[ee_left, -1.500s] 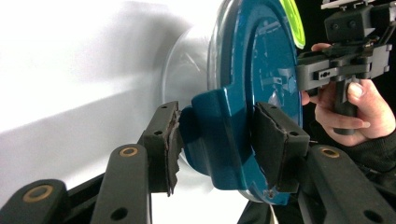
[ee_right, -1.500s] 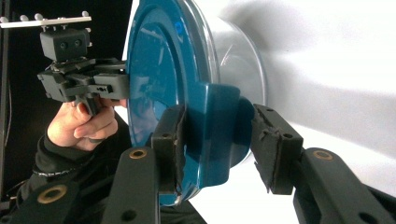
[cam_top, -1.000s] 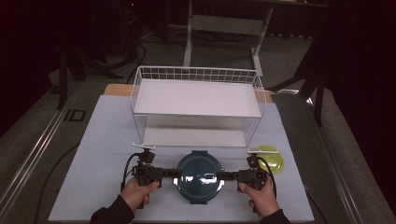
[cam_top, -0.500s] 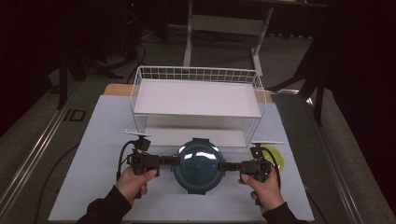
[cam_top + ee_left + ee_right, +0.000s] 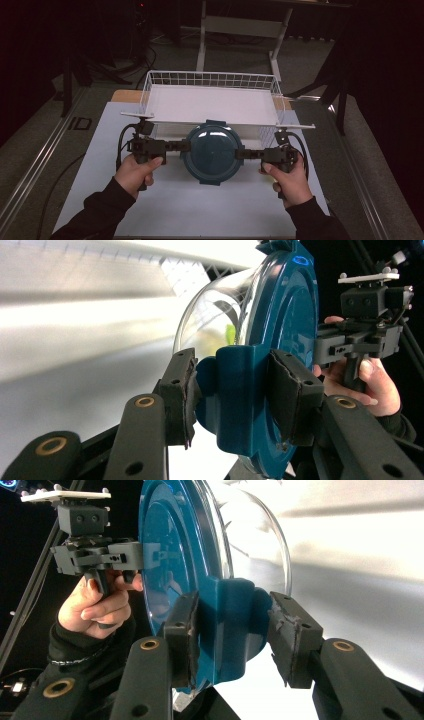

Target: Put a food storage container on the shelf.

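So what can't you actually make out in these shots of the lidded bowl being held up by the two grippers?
- Contents of the bowl: in the high view the blue lid covers them; in the left gripper view glare hides all but a greenish smear.
- Lower level of the wire rack: its white shelf and the bowl hide it in the high view.
- Right gripper: its far pad looks slightly off the lid's tab in the right gripper view; contact is uncertain.

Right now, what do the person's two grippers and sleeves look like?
Both the left gripper and the right gripper are black, boxy handheld tools with two padded jaws and a trailing black cable. The right gripper carries a pale plate on top. Both sleeves are dark.
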